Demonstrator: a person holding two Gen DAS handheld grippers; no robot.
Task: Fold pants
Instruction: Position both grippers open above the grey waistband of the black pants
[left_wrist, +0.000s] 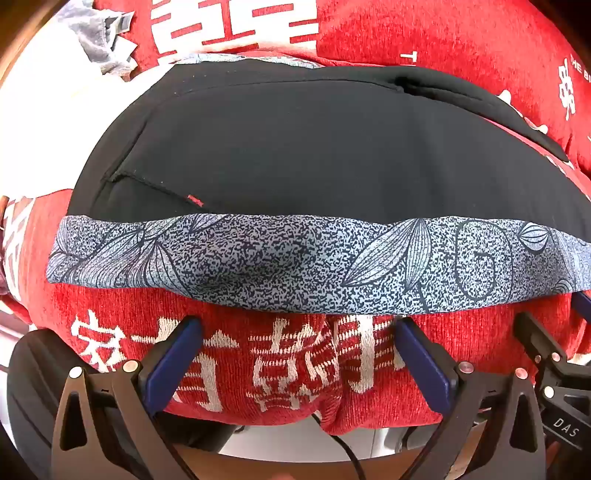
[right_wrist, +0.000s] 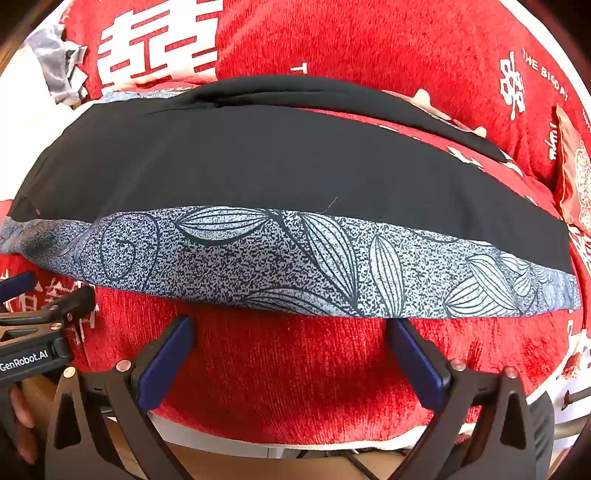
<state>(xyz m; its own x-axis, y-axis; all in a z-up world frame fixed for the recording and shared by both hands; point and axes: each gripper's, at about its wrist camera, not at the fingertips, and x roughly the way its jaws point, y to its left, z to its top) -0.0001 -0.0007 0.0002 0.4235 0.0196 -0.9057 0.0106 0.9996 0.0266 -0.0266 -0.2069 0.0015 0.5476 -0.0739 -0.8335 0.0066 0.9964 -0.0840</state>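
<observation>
A red blanket (left_wrist: 443, 44) with white lettering covers the tabletop, and a crumpled gray cloth (left_wrist: 96, 37) lies at its far left corner. The black pants (left_wrist: 295, 147) lie flat across the blanket, their gray leaf-patterned band (left_wrist: 258, 262) along the near edge. The left tool (left_wrist: 295, 332) and right tool (right_wrist: 291, 328) both stand open and empty just before that band.

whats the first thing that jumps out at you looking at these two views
The black pants lie folded across the middle, with a blue-grey leaf-print band along their near edge. Under them is a bright red cloth with white characters. The left gripper and right gripper sit just short of that band, jaws open and empty.
</observation>
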